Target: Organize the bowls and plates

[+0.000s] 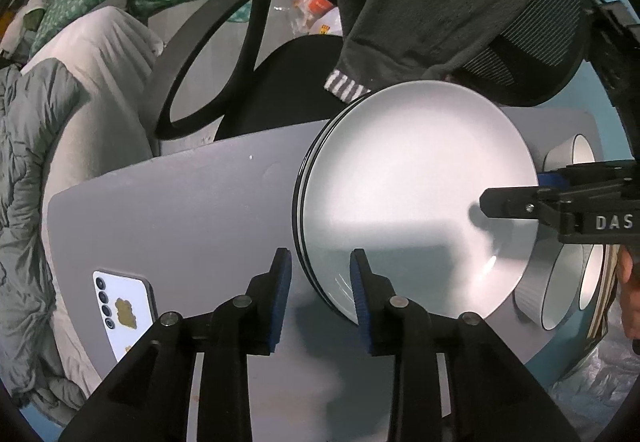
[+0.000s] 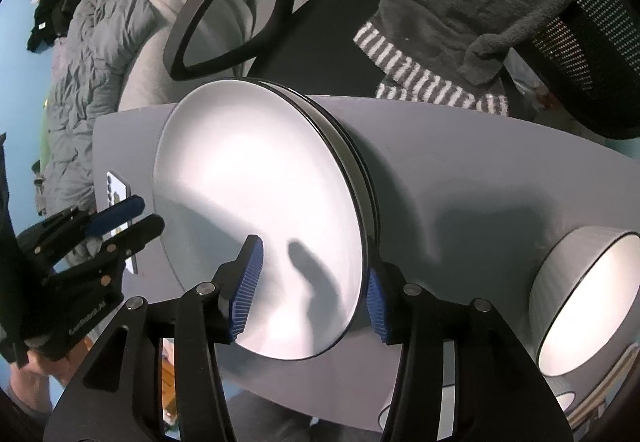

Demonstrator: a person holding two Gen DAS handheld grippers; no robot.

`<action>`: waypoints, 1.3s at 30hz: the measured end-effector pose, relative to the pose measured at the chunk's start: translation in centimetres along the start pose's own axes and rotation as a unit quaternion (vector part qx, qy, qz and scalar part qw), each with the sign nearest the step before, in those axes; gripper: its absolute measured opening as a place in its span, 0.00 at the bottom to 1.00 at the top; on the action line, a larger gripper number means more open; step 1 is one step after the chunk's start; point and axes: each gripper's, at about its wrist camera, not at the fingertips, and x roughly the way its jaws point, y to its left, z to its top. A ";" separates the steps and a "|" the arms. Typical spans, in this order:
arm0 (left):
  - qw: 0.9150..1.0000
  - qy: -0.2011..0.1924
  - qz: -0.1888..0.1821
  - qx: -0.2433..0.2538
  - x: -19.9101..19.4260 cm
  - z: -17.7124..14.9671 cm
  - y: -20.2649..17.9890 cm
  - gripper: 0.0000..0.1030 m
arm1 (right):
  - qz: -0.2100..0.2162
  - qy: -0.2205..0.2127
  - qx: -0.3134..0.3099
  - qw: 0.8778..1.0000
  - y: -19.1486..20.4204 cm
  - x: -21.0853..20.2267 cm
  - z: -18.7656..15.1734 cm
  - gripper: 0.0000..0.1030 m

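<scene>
Stack of white, dark-rimmed plates (image 1: 416, 186) lying on the grey table (image 1: 192, 218) — glossy, catching glare. Left gripper (image 1: 320, 282) is straddling the near rim, jaws partly open, pads not pressing. Right gripper (image 2: 312, 294) is straddling the opposite rim likewise — gripping nothing. White bowls (image 2: 588, 298) are sitting beside the stack.
</scene>
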 end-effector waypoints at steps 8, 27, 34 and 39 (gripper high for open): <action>1.000 -0.028 -0.010 -0.006 -2.4 -0.7 0.0 0.46 | -0.015 -0.011 0.007 1.000 0.3 -0.5 -0.6 0.46; 0.994 -0.108 0.024 0.024 -8.8 -5.2 -2.5 0.54 | -0.110 -0.117 -0.026 0.987 2.6 -6.3 -5.9 0.61; 0.990 -0.129 0.031 0.047 -10.5 -7.5 -3.6 0.61 | -0.129 -0.163 -0.020 0.978 3.2 -9.3 -9.6 0.63; 0.988 -0.142 0.014 0.055 -11.7 -9.1 -4.0 0.67 | -0.143 -0.186 -0.018 0.972 3.4 -10.5 -12.3 0.68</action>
